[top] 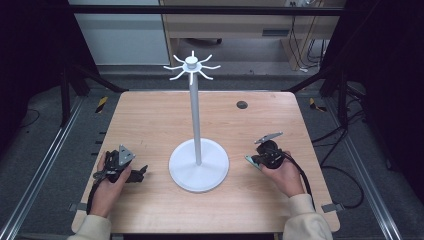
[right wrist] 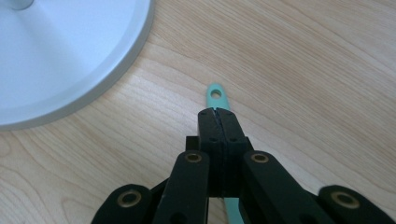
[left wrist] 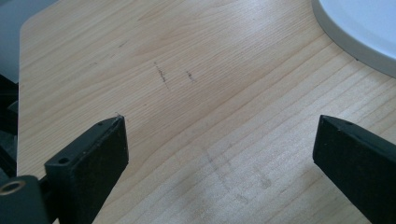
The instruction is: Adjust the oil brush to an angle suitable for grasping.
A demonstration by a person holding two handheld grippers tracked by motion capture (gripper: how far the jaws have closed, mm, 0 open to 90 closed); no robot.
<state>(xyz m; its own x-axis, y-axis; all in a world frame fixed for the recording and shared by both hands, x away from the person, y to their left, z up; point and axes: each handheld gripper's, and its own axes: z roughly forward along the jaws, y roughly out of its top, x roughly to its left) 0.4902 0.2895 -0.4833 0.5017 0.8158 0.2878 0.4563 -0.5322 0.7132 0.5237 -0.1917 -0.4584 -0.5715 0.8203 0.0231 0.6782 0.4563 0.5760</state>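
A white stand rises from a round base [top: 199, 167] at the table's middle, its thin pole [top: 195, 115] ending in a ring of hooks [top: 191, 67]. My right gripper [top: 256, 160] sits to the right of the base, shut on a thin teal strip [right wrist: 216, 95] with a hole at its tip, which pokes out past the jaws just above the wood. The base [right wrist: 60, 56] lies up and left of it in the right gripper view. My left gripper [top: 141, 173] rests on the table left of the base, open [left wrist: 219, 135] with only bare wood between its jaws.
The wooden table [top: 150, 120] has a small dark round plug [top: 242, 105] near its far edge. Metal frame rails run along both sides below the table. A black cable [top: 305, 180] trails from the right gripper along the forearm.
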